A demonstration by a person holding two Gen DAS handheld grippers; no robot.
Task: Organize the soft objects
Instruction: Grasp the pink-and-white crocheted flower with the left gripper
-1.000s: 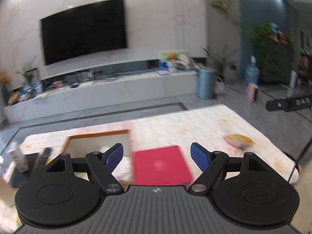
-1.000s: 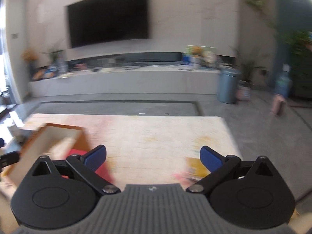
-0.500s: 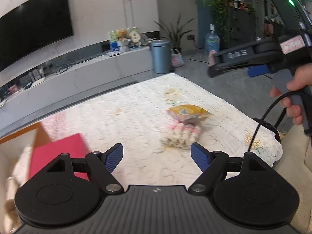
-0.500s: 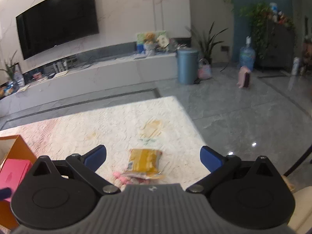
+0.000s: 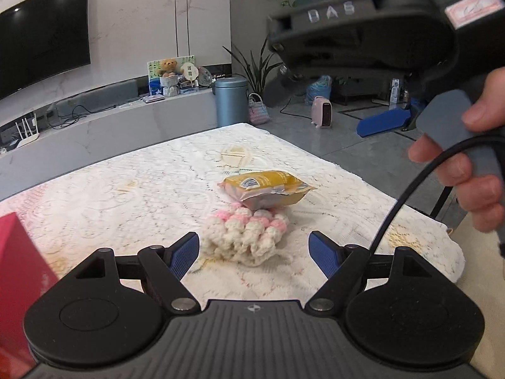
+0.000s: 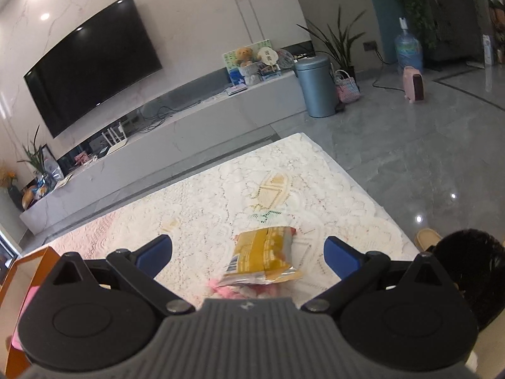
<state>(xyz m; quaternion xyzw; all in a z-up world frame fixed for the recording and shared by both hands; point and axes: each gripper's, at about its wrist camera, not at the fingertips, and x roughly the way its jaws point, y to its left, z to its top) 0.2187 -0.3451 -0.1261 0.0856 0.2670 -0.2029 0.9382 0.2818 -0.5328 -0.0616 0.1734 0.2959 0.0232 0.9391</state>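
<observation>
A pink and white knitted piece [image 5: 249, 237] lies on the lace tablecloth [image 5: 142, 189], just ahead of my left gripper [image 5: 254, 249], which is open and empty. Behind it rests a yellow soft packet [image 5: 268, 186]. In the right wrist view the yellow packet [image 6: 263, 255] lies between and ahead of the blue fingers of my right gripper [image 6: 247, 252], open, above it; the pink knit [image 6: 230, 290] peeks out under the packet. The right gripper's body, held by a hand [image 5: 467, 170], fills the upper right of the left wrist view.
A red box [image 5: 15, 268] sits at the left edge, inside an orange-walled box [image 6: 28, 262]. The table's right edge [image 5: 410, 211] drops to a grey floor. A black cable [image 5: 410, 189] hangs from the right gripper. A TV bench and a blue bin [image 6: 315, 87] stand beyond.
Both views swung from the orange box on the left to the table's right end. The knit and packet now sit close ahead of both grippers; the right gripper came nearer the left.
</observation>
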